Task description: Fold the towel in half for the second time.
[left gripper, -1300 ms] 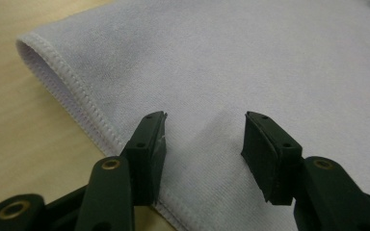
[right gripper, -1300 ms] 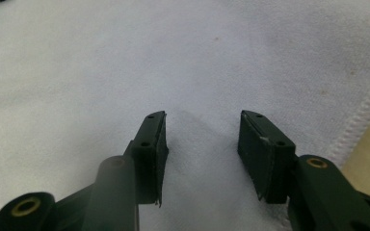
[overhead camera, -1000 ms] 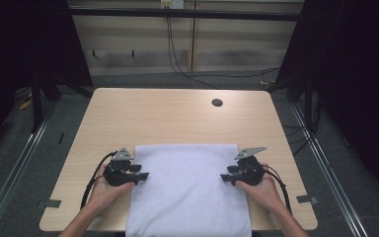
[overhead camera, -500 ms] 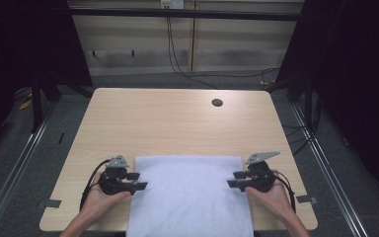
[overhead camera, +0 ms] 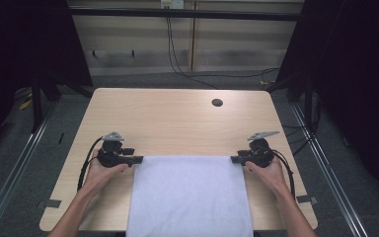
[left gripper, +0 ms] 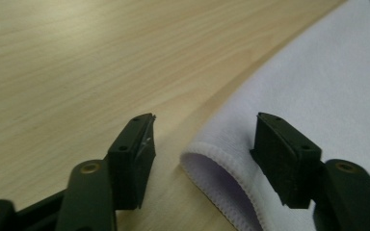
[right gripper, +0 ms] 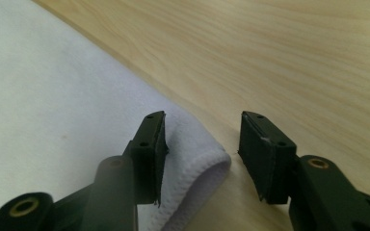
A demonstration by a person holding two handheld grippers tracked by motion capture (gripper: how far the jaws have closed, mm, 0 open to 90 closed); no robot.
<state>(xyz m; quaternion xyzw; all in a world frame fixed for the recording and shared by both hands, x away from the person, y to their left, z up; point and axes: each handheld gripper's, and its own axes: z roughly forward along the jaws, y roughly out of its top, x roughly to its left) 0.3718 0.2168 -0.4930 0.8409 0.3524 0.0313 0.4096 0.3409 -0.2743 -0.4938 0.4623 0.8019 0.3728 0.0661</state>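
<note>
Two hand-held grippers sit at the far corners of the white cloth (overhead camera: 190, 195), which lies flat on the near middle of the worktop (overhead camera: 177, 118) and runs off its near edge. Your left hand-held gripper (overhead camera: 137, 159) lies level at the cloth's far left corner; its jaws have just been opening and stand apart, with the folded, hemmed corner (left gripper: 221, 168) lying loose between them, touched by neither pad. Your right hand-held gripper (overhead camera: 234, 159) lies level at the far right corner, its jaws also apart, the hemmed corner (right gripper: 207, 166) resting between them just beside the left pad, unclamped. A small dark round hole (overhead camera: 217, 102) sits in the worktop far right, well apart from the cloth.
</note>
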